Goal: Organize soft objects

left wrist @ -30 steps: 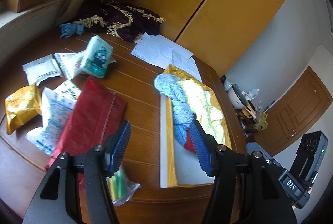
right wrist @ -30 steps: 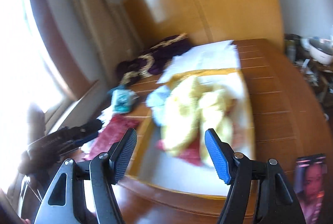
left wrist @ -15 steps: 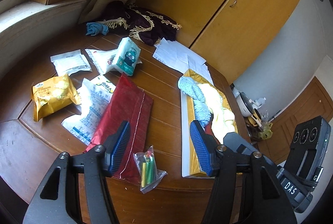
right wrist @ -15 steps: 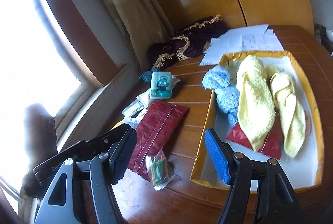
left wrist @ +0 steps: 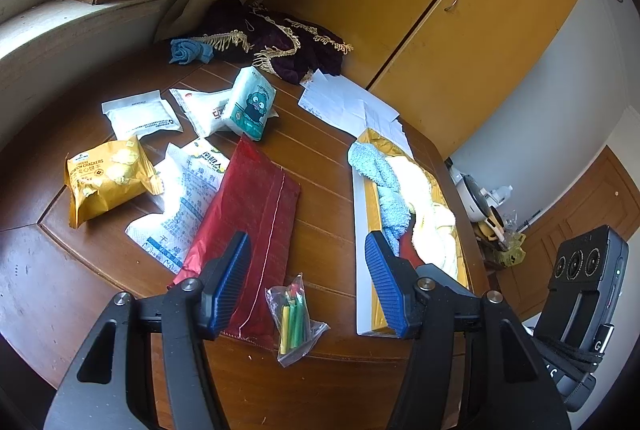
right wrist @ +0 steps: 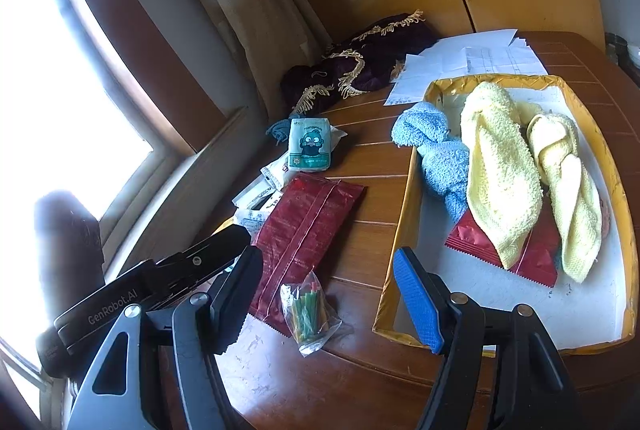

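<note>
Both grippers hang wide open and empty above the near table edge. The left gripper [left wrist: 306, 282] is nearer the red pouch [left wrist: 256, 214], which lies flat left of the tray [right wrist: 404, 230], its long axis running away from the jaws, leaning right. The right gripper [right wrist: 326, 300] faces the tray's near left corner

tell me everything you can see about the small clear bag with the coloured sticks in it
The small clear bag is a crinkled transparent plastic pouch holding a bunch of thin green, yellow and a few red sticks. It lies flat on the wooden table near its front edge, touching the corner of the long red packet. Neither gripper touches it.
</note>
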### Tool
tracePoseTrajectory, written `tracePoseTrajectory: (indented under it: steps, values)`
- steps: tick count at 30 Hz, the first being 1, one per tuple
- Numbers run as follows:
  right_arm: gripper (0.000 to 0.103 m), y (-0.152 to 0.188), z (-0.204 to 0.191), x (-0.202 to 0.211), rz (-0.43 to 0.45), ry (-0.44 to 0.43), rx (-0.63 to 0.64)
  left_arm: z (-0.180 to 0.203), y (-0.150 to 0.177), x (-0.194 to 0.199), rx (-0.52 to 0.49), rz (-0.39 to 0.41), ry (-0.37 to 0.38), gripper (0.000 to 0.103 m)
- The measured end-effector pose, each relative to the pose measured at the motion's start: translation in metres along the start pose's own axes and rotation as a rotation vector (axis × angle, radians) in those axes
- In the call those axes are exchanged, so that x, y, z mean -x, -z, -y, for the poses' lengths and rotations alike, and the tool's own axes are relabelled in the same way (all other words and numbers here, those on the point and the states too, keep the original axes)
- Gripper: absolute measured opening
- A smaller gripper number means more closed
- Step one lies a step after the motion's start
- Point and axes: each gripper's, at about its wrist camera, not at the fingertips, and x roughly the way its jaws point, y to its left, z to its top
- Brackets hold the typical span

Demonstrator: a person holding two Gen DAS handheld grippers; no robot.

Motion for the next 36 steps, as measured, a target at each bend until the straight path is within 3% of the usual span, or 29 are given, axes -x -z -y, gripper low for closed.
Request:
tracePoseTrajectory:
  steps: [36]
  values:
    - [0.07,0.008,-0.014,-0.022,-0.06,-0.015,0.011,-0.019,-0.002,0.01,0.05,0.001,0.028,0.058]
